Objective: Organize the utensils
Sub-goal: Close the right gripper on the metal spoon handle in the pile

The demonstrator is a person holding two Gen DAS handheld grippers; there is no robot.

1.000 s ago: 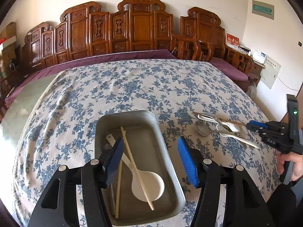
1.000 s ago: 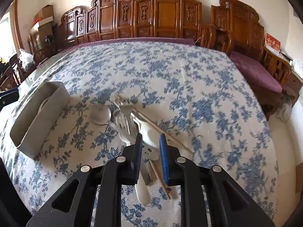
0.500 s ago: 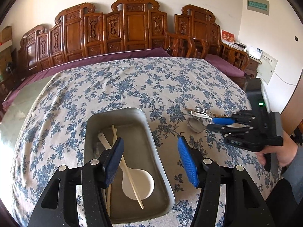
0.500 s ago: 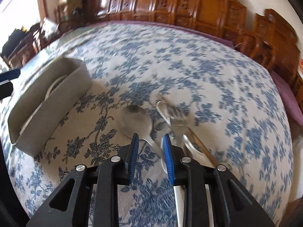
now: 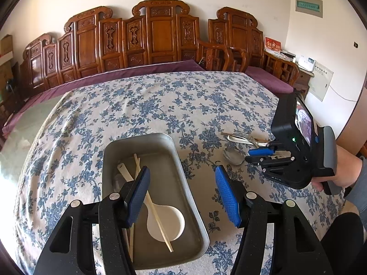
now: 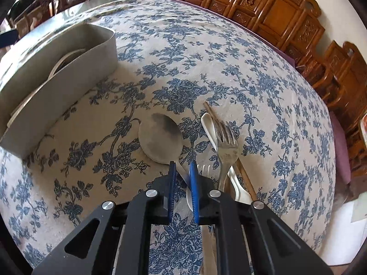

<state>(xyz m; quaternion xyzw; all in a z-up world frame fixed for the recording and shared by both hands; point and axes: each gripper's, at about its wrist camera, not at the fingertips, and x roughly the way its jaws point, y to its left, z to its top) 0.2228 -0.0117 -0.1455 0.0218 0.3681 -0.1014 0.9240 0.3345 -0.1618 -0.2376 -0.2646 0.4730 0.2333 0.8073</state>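
A grey metal tray holds a white ceramic spoon and wooden chopsticks. My left gripper is open and empty above the tray's right side. To the right, a metal spoon, a metal fork, a white spoon and a chopstick lie together on the cloth. My right gripper has its jaws close around the metal spoon's handle, low at the cloth. It also shows in the left wrist view. The tray also shows in the right wrist view.
The table has a blue floral cloth. Carved wooden benches with purple cushions stand behind it and to the right. A second fork lies partly under my right gripper.
My right gripper has moved left and down from the utensil pile to the metal spoon's handle and narrowed around it. The left gripper stays open over the tray.
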